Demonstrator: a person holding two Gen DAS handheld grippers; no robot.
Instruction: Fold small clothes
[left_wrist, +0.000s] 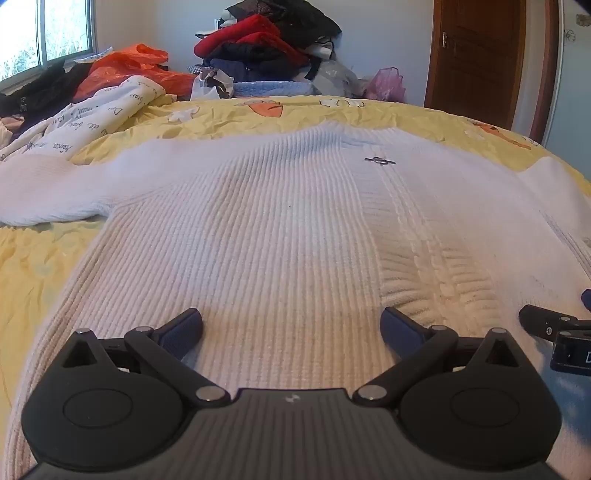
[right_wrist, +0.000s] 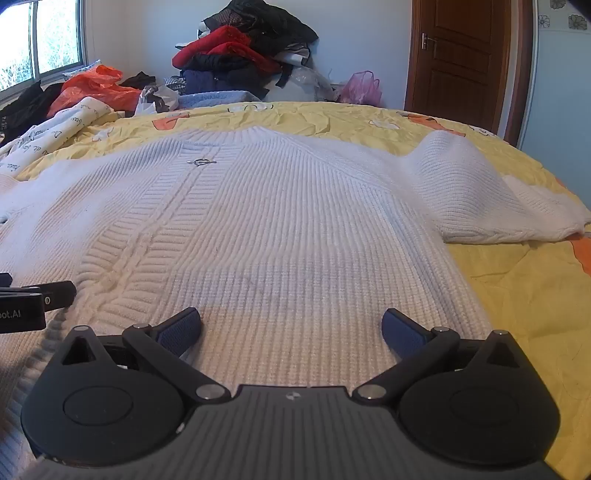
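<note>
The sweater (left_wrist: 280, 229) lies flat and face up on the bed (right_wrist: 517, 295), its body spread out and both sleeves stretched to the sides. The hem is nearest to the cameras, the collar is far from the hem, and a small metal clasp (right_wrist: 201, 161) sits on the front band below the collar.

The left gripper (left_wrist: 291, 325) hangs over the hem with its jaws spread wide and nothing between them. The right gripper (right_wrist: 291, 325) hangs over the hem too, beside the left one, also wide open and empty.

The sweater is a thick ribbed knit, so I judge it soft, limp and a little heavy for its size. It will probably sag and stretch if it is lifted by one point only. It does not look slippery, so the pads should hold it well. The ribbed hem and the sleeve cuffs are thicker and look like good places to pinch. A sleeve (right_wrist: 491, 199) should be taken near its cuff and laid over the body. The clasp is better left alone, because it may catch on the yarn.
</note>
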